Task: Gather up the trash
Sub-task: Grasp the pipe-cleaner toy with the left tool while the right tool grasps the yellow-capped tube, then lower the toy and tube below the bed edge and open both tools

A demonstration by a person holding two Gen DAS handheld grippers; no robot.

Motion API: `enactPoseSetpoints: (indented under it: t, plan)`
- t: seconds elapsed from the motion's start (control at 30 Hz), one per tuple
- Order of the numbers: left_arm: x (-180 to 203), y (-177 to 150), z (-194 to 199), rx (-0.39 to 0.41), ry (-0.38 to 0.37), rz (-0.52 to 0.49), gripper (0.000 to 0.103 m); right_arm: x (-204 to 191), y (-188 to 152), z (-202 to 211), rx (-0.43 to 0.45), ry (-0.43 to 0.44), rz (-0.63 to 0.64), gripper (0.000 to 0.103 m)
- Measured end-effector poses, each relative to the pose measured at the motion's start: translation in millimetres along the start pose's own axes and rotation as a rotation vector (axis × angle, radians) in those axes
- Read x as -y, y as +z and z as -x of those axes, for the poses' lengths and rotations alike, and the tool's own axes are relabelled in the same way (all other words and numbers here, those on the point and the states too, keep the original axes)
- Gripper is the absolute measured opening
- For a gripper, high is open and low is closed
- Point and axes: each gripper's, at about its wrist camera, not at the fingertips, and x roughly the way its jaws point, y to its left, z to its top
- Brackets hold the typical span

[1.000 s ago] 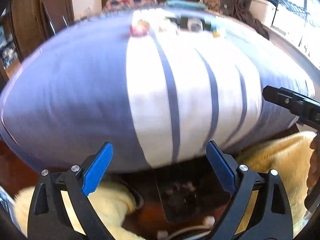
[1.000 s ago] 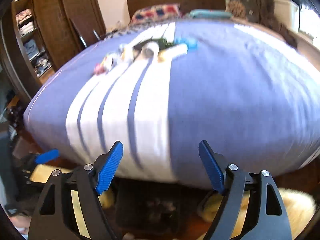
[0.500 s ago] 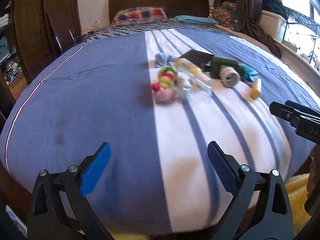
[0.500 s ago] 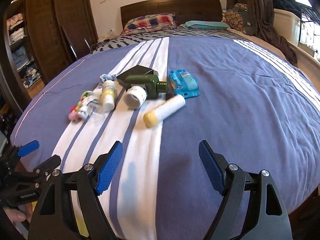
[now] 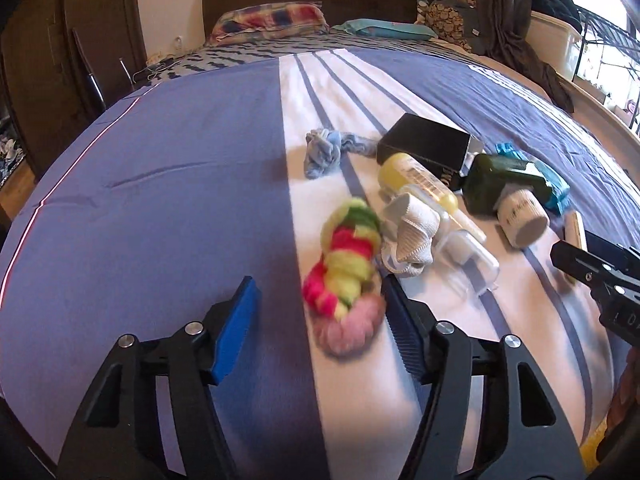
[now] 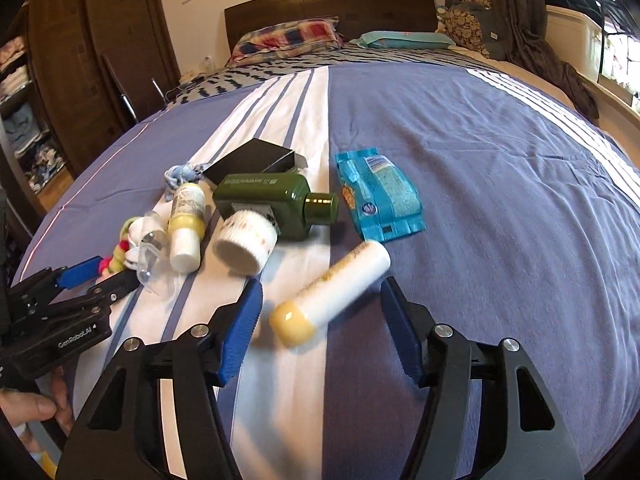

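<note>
A pile of trash lies on the blue-and-white striped bed. My left gripper (image 5: pixel 320 316) is open, its jaws either side of a pink, yellow and green fabric roll (image 5: pixel 344 264). My right gripper (image 6: pixel 320 318) is open around the yellow-capped end of a white tube (image 6: pixel 332 288). Nearby lie a green bottle (image 6: pixel 272 200), a white jar (image 6: pixel 246 242), a yellow-filled bottle (image 6: pixel 186 220), a black box (image 6: pixel 252 160), a blue wipes packet (image 6: pixel 380 196), a clear container (image 5: pixel 464 252) and a blue rag (image 5: pixel 324 152).
The bed (image 6: pixel 500 200) fills both views, with pillows (image 6: pixel 288 38) and a headboard at the far end. A dark wardrobe (image 6: pixel 108 52) stands left. Clothes and a white bin (image 5: pixel 556 44) are at the right by the window.
Both grippers have risen from below the bed's edge and moved forward over the bed. The left now straddles the fabric roll and the right straddles the white tube.
</note>
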Motion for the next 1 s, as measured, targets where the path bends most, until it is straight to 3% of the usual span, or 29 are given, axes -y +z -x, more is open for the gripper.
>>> enactPoseSetpoints:
  t: [0.17, 0.27, 0.3, 0.63, 1.0]
  plan:
    - [5, 9, -7, -0.013, -0.028, -0.021, 0.033, -5, 6, -12, -0.011, -0.050, 0.026, 0.041]
    - [8, 3, -2, -0.012, -0.023, -0.037, 0.032, -5, 5, -10, -0.006, -0.057, 0.043, 0.023]
    - [8, -1, 0, -0.012, -0.024, -0.034, 0.032, -4, 4, -8, -0.005, -0.053, 0.044, 0.021]
    - [15, -48, 48, 0.006, -0.061, -0.005, 0.030, 0, -25, 33, -0.006, 0.023, 0.047, 0.021]
    - [48, -122, 117, 0.025, -0.153, -0.013, 0.030, -21, -89, 99, 0.004, 0.105, 0.116, 0.021]
